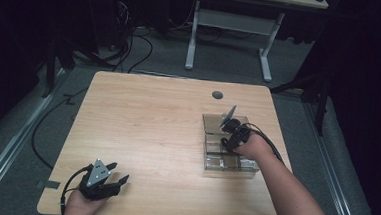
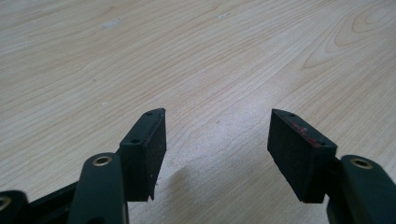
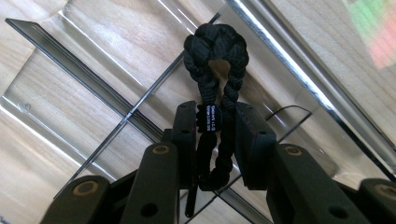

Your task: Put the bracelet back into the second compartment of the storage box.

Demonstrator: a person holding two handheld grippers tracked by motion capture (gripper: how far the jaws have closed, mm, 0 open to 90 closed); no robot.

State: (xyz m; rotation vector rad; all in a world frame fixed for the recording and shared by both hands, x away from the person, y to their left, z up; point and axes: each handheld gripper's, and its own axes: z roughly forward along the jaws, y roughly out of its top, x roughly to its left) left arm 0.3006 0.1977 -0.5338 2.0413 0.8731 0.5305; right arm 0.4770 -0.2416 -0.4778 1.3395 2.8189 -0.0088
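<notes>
Meanwhile right tongs (image 3: 215,140) pinch a black braided cord (image 3: 215,60) above the clear divided box (image 1: 212,124); left tongs (image 2: 217,149) spread over bare tabletop (image 1: 142,124).

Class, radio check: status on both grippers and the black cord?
Left gripper open, idle near table edge. Right gripper shut on black cord, over clear divided box. Nothing in the way.

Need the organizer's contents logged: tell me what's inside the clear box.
Over the clear box, the right gripper holds a black braided loop. Bare dividers and wood show through; the fingers hide compartments below.
</notes>
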